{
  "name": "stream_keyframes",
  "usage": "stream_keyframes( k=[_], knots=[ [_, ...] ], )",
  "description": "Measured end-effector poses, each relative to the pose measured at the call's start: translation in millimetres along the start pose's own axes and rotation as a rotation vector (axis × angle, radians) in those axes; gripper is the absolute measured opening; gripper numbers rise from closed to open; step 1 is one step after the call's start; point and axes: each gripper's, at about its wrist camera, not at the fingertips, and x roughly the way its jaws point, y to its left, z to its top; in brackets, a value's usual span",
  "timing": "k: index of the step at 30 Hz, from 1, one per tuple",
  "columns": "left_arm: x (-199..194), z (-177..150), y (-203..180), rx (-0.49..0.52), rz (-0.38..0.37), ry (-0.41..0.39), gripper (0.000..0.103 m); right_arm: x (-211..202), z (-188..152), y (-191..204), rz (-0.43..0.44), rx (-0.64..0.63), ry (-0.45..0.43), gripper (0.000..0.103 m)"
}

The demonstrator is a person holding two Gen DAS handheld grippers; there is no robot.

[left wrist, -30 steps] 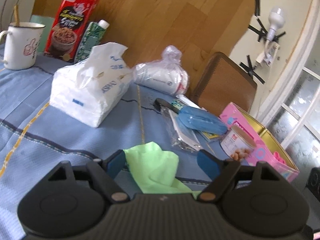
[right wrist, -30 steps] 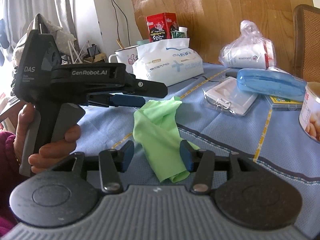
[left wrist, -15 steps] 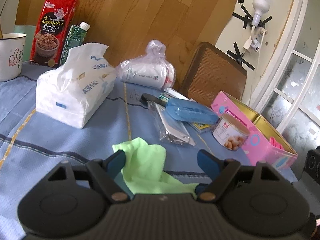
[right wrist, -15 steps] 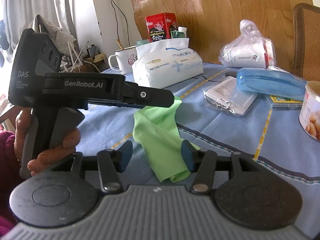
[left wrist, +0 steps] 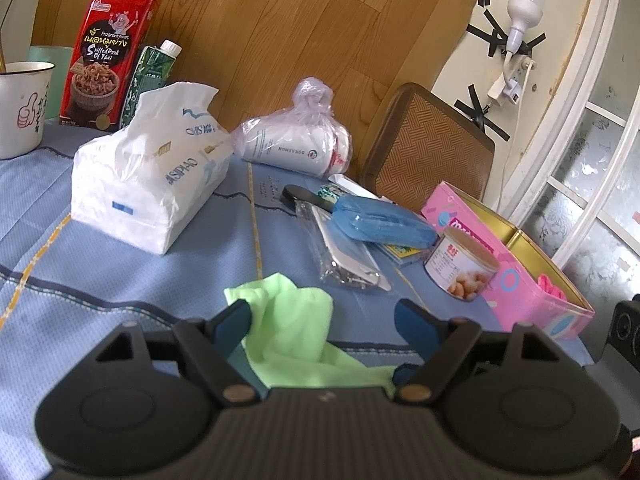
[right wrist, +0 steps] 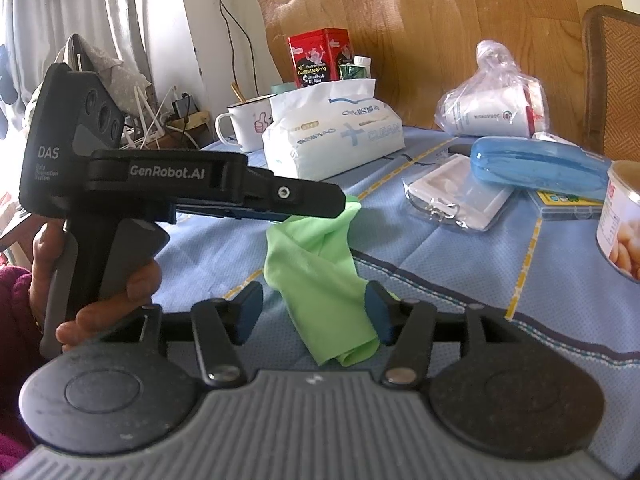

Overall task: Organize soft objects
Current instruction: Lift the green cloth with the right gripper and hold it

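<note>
Both grippers, left gripper point(left wrist: 324, 316) and right gripper point(right wrist: 314, 312), sit wide apart around the green cloth point(right wrist: 316, 276), ready to pinch its ends.

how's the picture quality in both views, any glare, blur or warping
Left wrist: fisheye bends the window frame, dark corners, window panes washed out, green cloth sharp. Right wrist: curtain side blown out by daylight, can cut off and stretched at the edge, tissue pack clear.

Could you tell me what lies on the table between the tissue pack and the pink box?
In the left wrist view, between the tissue pack and the pink box lie a clear pouch, a blue case and a can.
</note>
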Motion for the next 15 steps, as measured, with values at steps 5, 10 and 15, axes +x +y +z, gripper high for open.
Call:
stream_keyframes(
  k=[5,10,15],
  knots=[
    [0.0,-0.1,0.0,-0.001,0.0,0.0,0.082,-0.2,0.0,-0.2,-0.003,0.002,-0.003,0.06],
    [0.3,-0.5,0.2,-0.007,-0.005,0.0,0.082,-0.3,-0.2,-0.5,-0.004,0.003,-0.003,0.06],
    [-0.4,-0.4,0.9,-0.013,-0.008,-0.001,0.082,-0.4,-0.2,-0.9,-0.004,0.004,-0.004,0.061]
  ],
)
